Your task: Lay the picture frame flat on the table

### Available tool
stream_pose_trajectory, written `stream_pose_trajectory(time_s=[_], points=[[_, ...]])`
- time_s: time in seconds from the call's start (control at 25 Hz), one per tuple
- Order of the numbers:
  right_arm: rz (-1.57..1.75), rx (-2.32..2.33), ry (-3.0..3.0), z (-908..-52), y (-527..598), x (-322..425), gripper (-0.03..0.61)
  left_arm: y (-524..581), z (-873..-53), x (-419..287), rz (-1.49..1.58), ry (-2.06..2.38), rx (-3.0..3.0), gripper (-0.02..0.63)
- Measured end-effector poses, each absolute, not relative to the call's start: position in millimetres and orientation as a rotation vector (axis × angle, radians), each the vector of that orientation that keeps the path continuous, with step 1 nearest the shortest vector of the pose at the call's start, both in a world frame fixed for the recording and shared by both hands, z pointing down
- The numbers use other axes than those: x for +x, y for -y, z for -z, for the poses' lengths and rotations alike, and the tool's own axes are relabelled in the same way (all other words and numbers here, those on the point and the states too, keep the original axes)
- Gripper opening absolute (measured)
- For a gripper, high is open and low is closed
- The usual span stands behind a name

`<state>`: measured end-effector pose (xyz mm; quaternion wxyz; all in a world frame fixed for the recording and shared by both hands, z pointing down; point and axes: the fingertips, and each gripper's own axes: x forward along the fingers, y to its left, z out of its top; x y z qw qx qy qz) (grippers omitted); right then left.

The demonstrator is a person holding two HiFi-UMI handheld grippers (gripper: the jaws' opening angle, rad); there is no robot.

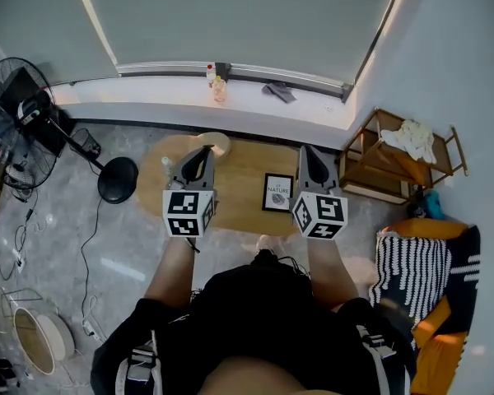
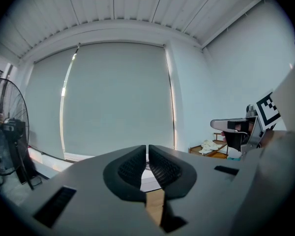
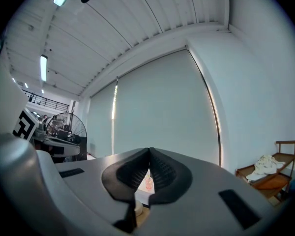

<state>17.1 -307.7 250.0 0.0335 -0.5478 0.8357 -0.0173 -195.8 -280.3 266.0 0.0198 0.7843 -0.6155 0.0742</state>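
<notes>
I see the picture frame [image 1: 277, 192], black-edged round a white print, on the oval wooden worktop [image 1: 245, 169] between my two tools; whether it stands or lies flat I cannot tell. The left tongs [image 2: 147, 149] and right tongs [image 3: 149, 152] are both closed on nothing. A small pinkish bottle [image 1: 220, 89] stands on the window ledge [image 1: 148, 99].

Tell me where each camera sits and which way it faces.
Head view: on the person's head, facing steeply down at the table and frame; shows both forearms, torso, left gripper, right gripper.
Left gripper view: on the left gripper, facing roughly level at the blind; own shut jaws, right gripper at right.
Right gripper view: on the right gripper, tilted up at blind and ceiling; own shut jaws.
Shared: all three show the fan.
</notes>
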Motion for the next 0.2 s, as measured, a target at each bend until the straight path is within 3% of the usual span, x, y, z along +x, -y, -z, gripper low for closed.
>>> stream_pose_trajectory(time_s=[0.2], points=[[0.044,-1.648,-2.573,-245.9,301.8,9.6,0.014,274.6,-264.0,-200.5,-0.229,1.919,2.438,0.031]])
